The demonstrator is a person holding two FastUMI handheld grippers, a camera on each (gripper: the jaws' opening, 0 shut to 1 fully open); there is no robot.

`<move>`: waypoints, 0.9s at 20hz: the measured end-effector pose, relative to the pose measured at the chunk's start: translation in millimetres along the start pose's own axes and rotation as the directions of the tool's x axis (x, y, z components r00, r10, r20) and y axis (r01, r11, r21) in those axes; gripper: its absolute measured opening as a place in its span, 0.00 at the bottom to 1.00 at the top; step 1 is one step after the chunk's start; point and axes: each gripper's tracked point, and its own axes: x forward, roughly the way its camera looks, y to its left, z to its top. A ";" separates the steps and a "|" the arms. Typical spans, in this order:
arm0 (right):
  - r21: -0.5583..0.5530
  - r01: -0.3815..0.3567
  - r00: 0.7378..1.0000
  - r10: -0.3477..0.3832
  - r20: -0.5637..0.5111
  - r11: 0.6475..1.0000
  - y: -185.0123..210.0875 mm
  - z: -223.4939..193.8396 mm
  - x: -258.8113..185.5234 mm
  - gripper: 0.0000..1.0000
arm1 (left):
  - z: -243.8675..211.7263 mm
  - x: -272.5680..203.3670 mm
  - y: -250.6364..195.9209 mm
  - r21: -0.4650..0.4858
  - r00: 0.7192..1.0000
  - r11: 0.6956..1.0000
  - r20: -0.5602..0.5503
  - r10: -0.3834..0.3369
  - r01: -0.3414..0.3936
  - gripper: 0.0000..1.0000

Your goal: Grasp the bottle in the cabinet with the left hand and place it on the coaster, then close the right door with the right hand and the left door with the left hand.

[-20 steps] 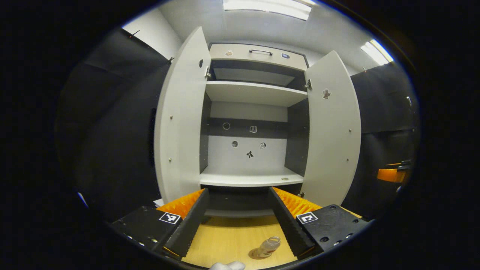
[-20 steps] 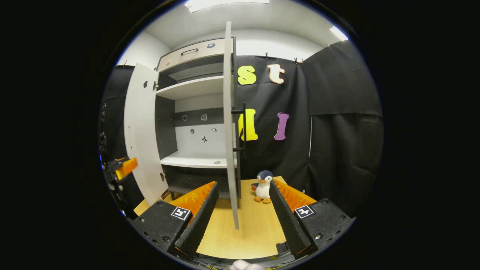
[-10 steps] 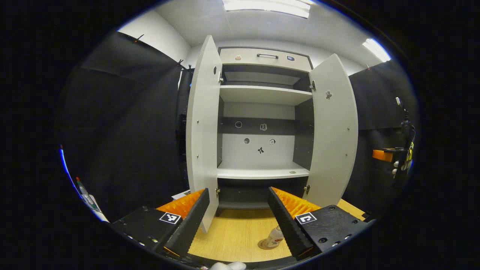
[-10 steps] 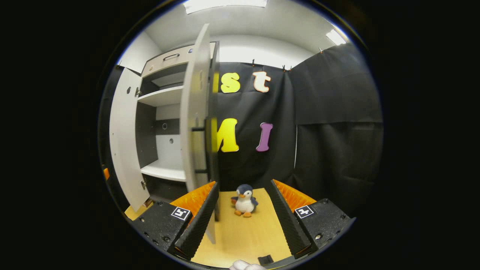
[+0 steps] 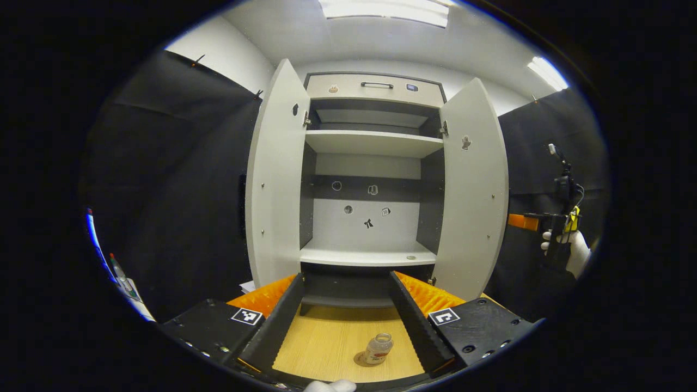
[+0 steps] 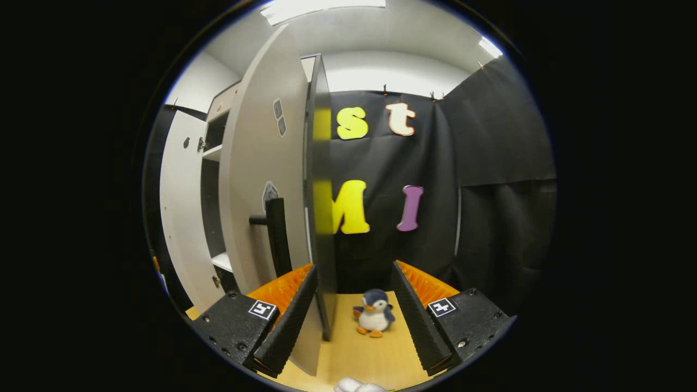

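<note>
The bottle (image 5: 378,348) stood upright on the coaster (image 5: 361,360) on the wooden table (image 5: 326,348), between the spread fingers of the left gripper (image 5: 345,320), which held nothing. Behind it the cabinet (image 5: 372,179) had its left door (image 5: 275,185) and right door (image 5: 472,190) open. The right gripper (image 6: 353,321), open and empty, sat just beside the right door's handle (image 6: 277,234), a toy penguin (image 6: 374,320) ahead.
</note>
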 end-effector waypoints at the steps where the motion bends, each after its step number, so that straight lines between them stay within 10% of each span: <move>1: -0.001 -0.025 1.000 0.025 -0.009 1.000 1.8 -0.8 7.8 0.83 | 1.5 0.7 -5.4 0.001 1.000 1.000 -0.002 0.007 -0.007 0.95; 9: -0.038 -0.297 0.951 0.293 -0.098 0.954 28.1 -0.9 17.2 0.82 | 6.9 5.5 -25.6 -0.008 0.994 0.995 -0.024 0.103 -0.103 0.94; 18: -0.092 -0.352 0.933 0.341 -0.111 0.931 99.4 -6.1 23.3 0.82 | 8.4 -1.2 -1.8 -0.028 0.981 0.981 -0.028 0.193 -0.194 0.95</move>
